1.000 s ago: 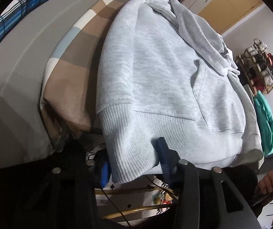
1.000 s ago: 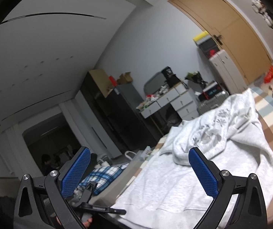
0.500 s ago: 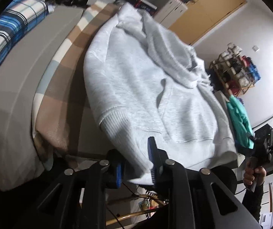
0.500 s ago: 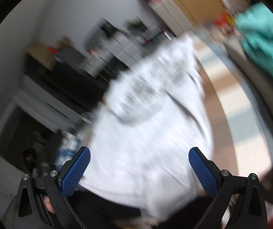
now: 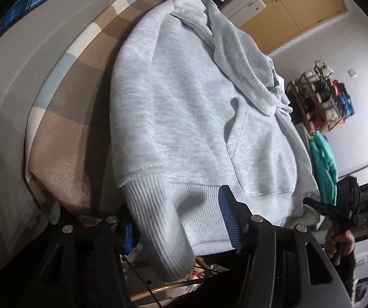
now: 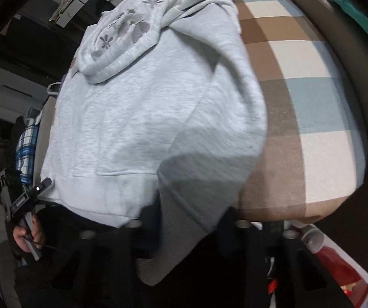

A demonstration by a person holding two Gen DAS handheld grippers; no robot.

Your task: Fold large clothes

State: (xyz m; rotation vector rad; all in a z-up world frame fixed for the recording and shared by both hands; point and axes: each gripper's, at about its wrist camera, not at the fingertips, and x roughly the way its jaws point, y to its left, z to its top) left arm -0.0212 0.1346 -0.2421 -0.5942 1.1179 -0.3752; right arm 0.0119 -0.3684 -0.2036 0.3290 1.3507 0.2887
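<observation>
Grey hoodie laid flat on a checked bed, hem toward both grippers.

Left to right: in the left wrist view a grey pillow [image 5: 17, 82] and the brown, cream and blue checked bedspread [image 5: 63, 118] flank the hoodie [image 5: 184, 107]; its ribbed cuff [image 5: 155, 220] hangs over the bed edge between the blue pads of the left gripper [image 5: 181, 228], whose jaws stand parted around the cloth without pinching it. A teal garment [image 5: 324, 164] lies at the far right. In the right wrist view, the hood with flower print [image 6: 122, 33] rests on the body; a sleeve [image 6: 196, 179] droops between the shadowed fingers of the right gripper [image 6: 184, 228], and whether these clamp it cannot be told.
</observation>
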